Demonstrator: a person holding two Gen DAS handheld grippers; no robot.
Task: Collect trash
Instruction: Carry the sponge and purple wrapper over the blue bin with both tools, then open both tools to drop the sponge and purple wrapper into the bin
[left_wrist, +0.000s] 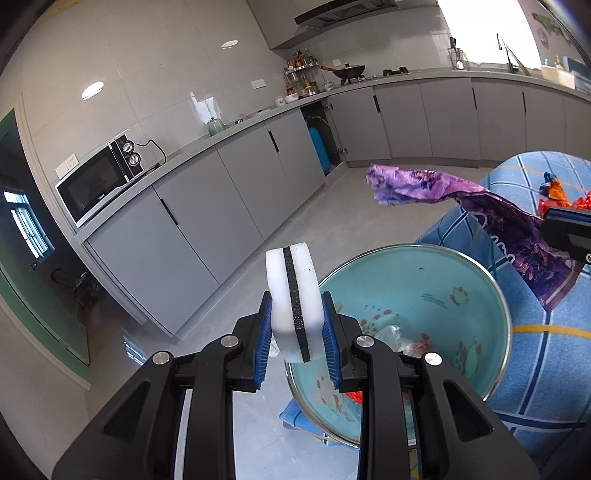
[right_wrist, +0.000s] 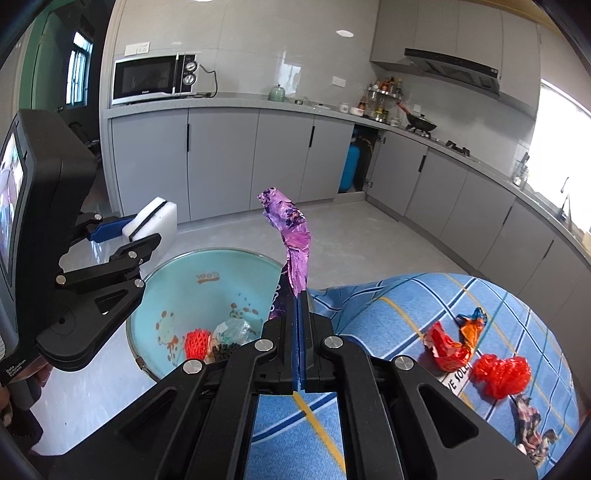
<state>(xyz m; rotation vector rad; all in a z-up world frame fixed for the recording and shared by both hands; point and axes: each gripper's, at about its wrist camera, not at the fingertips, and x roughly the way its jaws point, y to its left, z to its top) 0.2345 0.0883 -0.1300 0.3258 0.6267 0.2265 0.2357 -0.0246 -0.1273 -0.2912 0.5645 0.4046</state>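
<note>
At lower centre of its own view, the right gripper (right_wrist: 300, 306) pinched a crumpled purple foil wrapper (right_wrist: 291, 236) above the rim of a teal printed basin (right_wrist: 207, 273). The left gripper (left_wrist: 297, 325) clamped a white sponge block with a black stripe (left_wrist: 293, 295) over that basin's left edge.

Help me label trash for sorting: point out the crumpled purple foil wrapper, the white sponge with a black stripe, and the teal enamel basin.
Crumpled purple foil wrapper (right_wrist: 297, 240), right wrist view, mid-body.
White sponge with a black stripe (left_wrist: 282, 291), left wrist view, white face.
Teal enamel basin (left_wrist: 417, 273), left wrist view, bare inner wall.
</note>
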